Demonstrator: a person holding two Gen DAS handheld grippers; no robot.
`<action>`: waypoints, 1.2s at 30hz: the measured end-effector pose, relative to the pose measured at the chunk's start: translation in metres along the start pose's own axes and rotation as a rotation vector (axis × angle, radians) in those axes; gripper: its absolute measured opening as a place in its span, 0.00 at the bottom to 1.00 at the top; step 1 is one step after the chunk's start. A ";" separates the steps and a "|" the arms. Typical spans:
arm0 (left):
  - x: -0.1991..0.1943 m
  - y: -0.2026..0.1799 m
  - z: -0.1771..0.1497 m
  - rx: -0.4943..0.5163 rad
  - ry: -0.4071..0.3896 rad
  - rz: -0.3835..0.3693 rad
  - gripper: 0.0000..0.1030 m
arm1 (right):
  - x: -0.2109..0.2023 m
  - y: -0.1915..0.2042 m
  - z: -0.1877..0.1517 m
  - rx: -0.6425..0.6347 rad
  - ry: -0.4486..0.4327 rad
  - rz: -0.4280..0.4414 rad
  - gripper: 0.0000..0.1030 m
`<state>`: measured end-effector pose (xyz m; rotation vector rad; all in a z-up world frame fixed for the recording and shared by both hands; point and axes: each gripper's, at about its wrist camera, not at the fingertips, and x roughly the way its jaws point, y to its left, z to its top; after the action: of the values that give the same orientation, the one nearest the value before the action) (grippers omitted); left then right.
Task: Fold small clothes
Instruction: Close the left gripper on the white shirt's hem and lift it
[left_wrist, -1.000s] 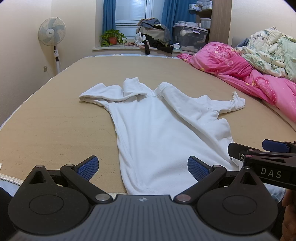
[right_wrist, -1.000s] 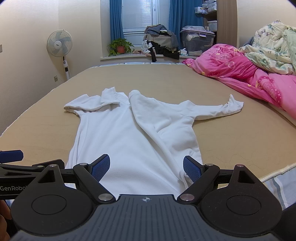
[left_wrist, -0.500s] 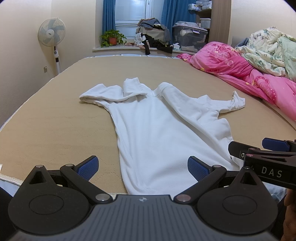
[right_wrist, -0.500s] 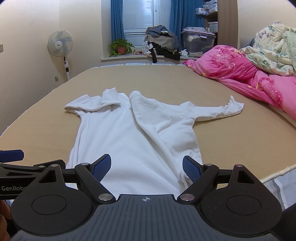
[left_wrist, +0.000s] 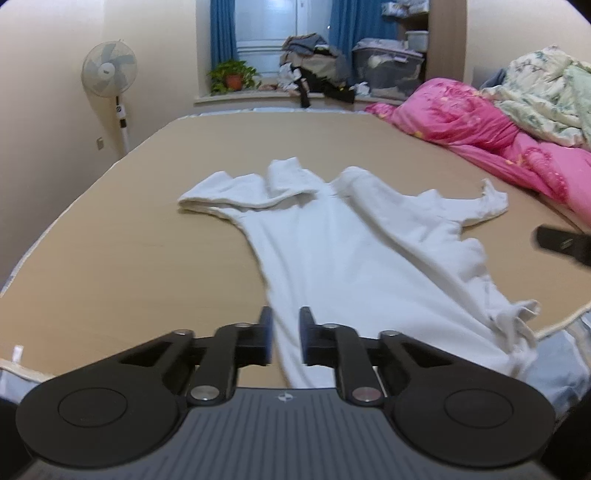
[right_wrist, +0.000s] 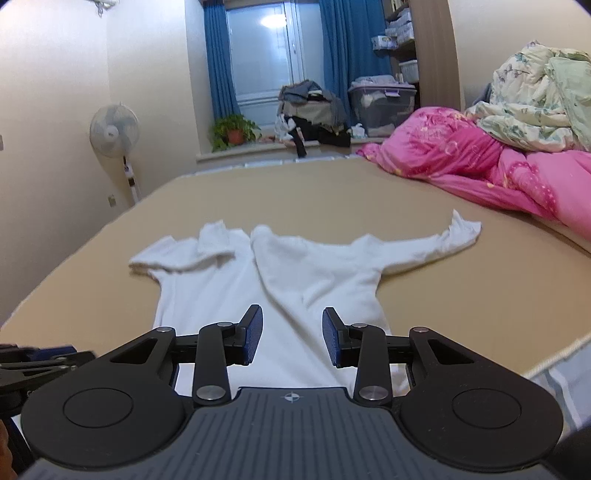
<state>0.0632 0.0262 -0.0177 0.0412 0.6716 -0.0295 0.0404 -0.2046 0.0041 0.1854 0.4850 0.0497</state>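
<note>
White shirt (left_wrist: 354, 258) lies flat on bed (left_wrist: 129, 251), hem end nearest the tools, collar + sleeves at far end. Sleeve on left folded back over shoulder; sleeve on right stretched out sideways. Hem corner by bed edge bunched, creased.

Left tool (left_wrist: 284, 336): jaws just been closing, now nearly together, narrow gap, hem cloth sits between fingers – clenched on shirt hem edge, pad contact partly blurred.

Right tool (right_wrist: 291, 341): jaws just been closing too, now abt half apart; shirt fabric lies between and under fingers, pads not pressing it – not gripping.

Beyond shirt, ahead-right of both tools: pink quilt (right_wrist: 461, 162) w/ floral bedding (right_wrist: 535, 107) heaped on top. Far ahead-left: standing fan (left_wrist: 109, 70), potted plant (left_wrist: 232, 75) on sill
</note>
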 end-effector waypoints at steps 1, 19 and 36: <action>0.004 0.007 0.007 -0.007 0.003 0.003 0.11 | 0.002 -0.004 0.007 0.000 -0.008 0.007 0.36; 0.207 0.079 0.150 -0.076 0.071 -0.048 0.13 | 0.226 -0.034 0.098 -0.013 0.094 0.062 0.30; 0.286 0.122 0.191 0.059 -0.047 0.226 0.05 | 0.276 -0.047 0.097 -0.053 0.177 0.029 0.31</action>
<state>0.4108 0.1347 -0.0432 0.1727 0.6162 0.1665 0.3299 -0.2415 -0.0474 0.1370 0.6567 0.1081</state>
